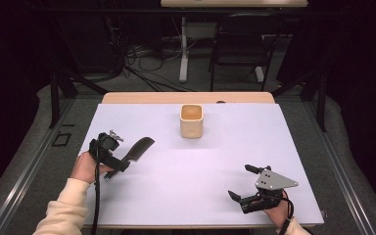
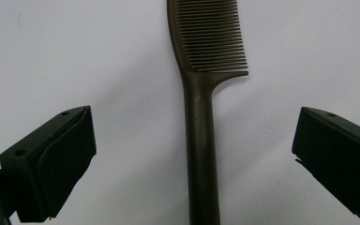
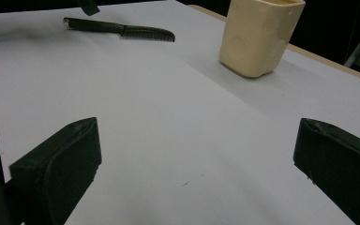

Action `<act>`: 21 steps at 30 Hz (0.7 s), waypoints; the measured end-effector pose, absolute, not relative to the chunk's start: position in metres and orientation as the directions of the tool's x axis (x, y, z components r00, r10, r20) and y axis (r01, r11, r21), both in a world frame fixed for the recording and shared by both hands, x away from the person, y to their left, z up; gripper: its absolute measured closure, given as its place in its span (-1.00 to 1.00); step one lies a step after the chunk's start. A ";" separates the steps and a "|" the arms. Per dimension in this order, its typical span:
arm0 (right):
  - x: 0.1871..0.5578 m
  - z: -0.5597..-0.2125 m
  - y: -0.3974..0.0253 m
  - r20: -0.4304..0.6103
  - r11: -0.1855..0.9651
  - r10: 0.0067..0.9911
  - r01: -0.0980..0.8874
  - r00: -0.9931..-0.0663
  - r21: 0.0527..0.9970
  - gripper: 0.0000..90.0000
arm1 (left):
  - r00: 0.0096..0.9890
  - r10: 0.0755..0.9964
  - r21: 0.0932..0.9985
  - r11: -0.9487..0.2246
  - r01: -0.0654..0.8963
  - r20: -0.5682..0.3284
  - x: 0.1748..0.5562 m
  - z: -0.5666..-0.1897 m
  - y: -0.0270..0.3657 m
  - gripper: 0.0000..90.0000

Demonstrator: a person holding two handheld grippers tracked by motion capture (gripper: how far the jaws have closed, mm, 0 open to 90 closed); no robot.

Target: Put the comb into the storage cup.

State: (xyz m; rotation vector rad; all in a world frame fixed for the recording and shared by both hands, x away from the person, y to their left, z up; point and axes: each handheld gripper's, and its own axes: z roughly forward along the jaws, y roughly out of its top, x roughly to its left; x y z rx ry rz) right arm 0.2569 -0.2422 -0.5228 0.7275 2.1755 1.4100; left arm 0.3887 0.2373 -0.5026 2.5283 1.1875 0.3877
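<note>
Between the left claw (image 2: 194,154) jaws: slim, fine-toothed dark comb (image 2: 201,117).

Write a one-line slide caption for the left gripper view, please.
Open left gripper straddles the handle of a dark comb lying on the white table.

Between the wide-spread fingers (image 2: 56,159) of the left gripper (image 2: 194,154) lies the comb (image 2: 200,140) with bare table (image 1: 176,181) on either side of its handle — ahead of the right gripper's (image 3: 194,164) parted fingers (image 3: 61,168) the sheet runs free up to the cream cup (image 3: 260,35).
</note>
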 end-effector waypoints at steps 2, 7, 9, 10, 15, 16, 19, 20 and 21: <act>0.257 -0.523 -0.242 -0.078 0.338 0.643 0.191 -0.762 0.921 -0.98 | 0.624 0.774 0.380 -0.612 0.693 0.108 0.390 -0.504 0.236 -0.99; 0.257 -0.523 -0.242 -0.080 0.340 0.642 0.189 -0.763 0.921 -0.98 | 0.643 0.757 0.349 -0.637 0.688 0.114 0.393 -0.505 0.231 -0.82; 0.257 -0.523 -0.242 -0.080 0.340 0.641 0.189 -0.763 0.921 -0.98 | 0.649 0.752 0.339 -0.643 0.687 0.111 0.394 -0.506 0.229 -0.67; 0.257 -0.523 -0.242 -0.080 0.340 0.641 0.189 -0.764 0.921 -0.98 | 0.652 0.750 0.327 -0.647 0.688 0.111 0.394 -0.506 0.228 -0.64; 0.257 -0.523 -0.242 -0.079 0.342 0.639 0.191 -0.765 0.920 -0.98 | 0.656 0.745 0.286 -0.658 0.696 0.117 0.397 -0.507 0.225 -0.45; 0.257 -0.523 -0.242 -0.080 0.342 0.640 0.190 -0.764 0.920 -0.98 | 0.658 0.744 0.281 -0.660 0.696 0.118 0.398 -0.507 0.225 -0.40; 0.257 -0.523 -0.242 -0.081 0.343 0.639 0.190 -0.765 0.920 -0.98 | 0.662 0.741 0.259 -0.666 0.700 0.113 0.400 -0.507 0.223 -0.25; 0.257 -0.523 -0.242 -0.081 0.343 0.639 0.190 -0.765 0.920 -0.98 | 0.665 0.738 0.247 -0.669 0.701 0.114 0.401 -0.507 0.222 -0.22; 0.257 -0.523 -0.241 -0.082 0.343 0.638 0.188 -0.765 0.920 -0.98 | 0.667 0.737 0.240 -0.671 0.702 0.109 0.402 -0.507 0.221 -0.18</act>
